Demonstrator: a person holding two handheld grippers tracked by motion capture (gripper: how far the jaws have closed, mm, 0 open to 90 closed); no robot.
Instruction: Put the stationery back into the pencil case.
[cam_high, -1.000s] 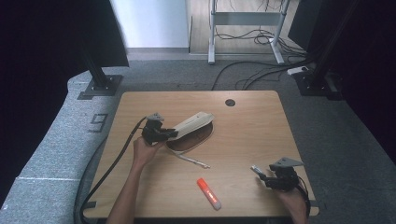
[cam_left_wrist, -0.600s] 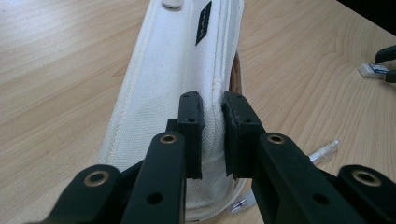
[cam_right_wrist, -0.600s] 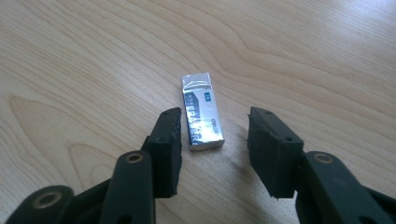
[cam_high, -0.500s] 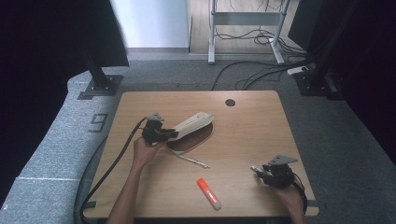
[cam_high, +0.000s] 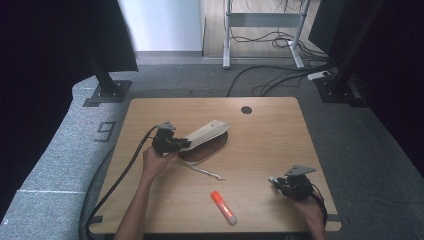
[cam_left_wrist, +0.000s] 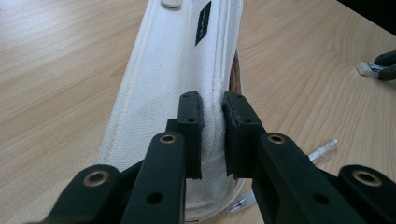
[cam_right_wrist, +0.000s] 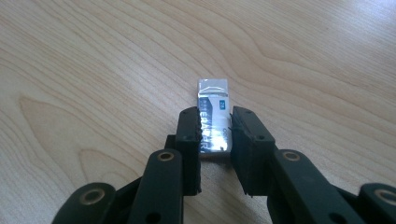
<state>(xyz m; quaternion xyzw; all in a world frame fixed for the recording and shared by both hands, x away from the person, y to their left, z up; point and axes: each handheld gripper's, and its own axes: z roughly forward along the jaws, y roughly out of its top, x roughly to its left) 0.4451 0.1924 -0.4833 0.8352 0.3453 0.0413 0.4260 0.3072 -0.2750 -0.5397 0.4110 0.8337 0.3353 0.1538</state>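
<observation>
A long white fabric pencil case lies left of the table's middle, over a brown oval piece. My left gripper is shut on a fold of cloth at the case's near end. Near the front right corner a small white eraser in a printed sleeve lies flat on the wood. My right gripper has just been closing, and the eraser now sits between its pads, filling the gap.
An orange glue stick lies near the front edge, between the hands. A clear pen rests just in front of the case. A round cable hole sits at the table's far edge. Grey carpet surrounds the table.
The right gripper has shifted a little left and down onto the eraser, and its jaws have narrowed around it. The left hand and the pencil case have stayed put.
</observation>
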